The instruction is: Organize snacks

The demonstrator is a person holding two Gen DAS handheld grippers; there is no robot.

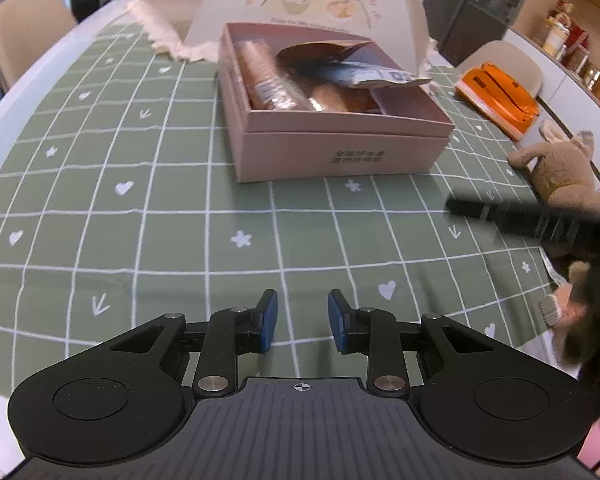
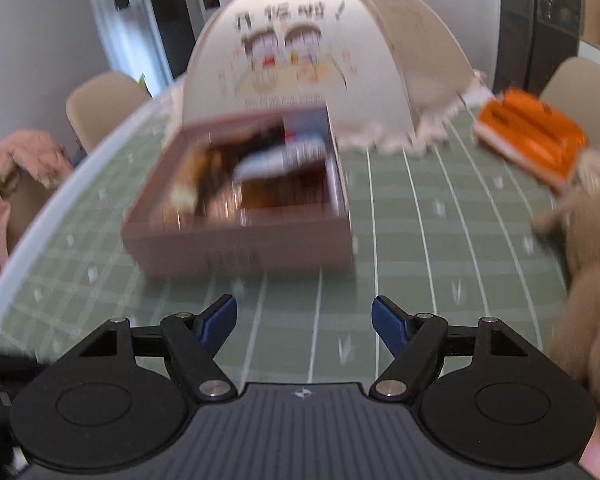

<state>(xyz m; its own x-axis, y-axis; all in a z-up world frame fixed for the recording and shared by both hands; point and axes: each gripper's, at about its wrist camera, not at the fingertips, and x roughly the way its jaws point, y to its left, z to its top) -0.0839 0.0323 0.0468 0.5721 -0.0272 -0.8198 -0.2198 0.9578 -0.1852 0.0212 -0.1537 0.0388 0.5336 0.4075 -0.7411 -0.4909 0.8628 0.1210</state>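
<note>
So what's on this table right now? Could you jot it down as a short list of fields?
surface: green checked tablecloth
box: pink, lid off, snack packets inside
behind box: white domed food cover
far right: orange case, brown plush toy
left gripper: open, nothing between its pads
right gripper: open, nothing held

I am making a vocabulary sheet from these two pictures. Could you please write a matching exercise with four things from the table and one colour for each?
Things:
1. snack box
2. tablecloth
3. plush toy
4. case at the far right edge of the table

Colours:
a. orange
b. green with white lines
c. pink
d. brown

Pairs: 1-c, 2-b, 3-d, 4-a
</note>
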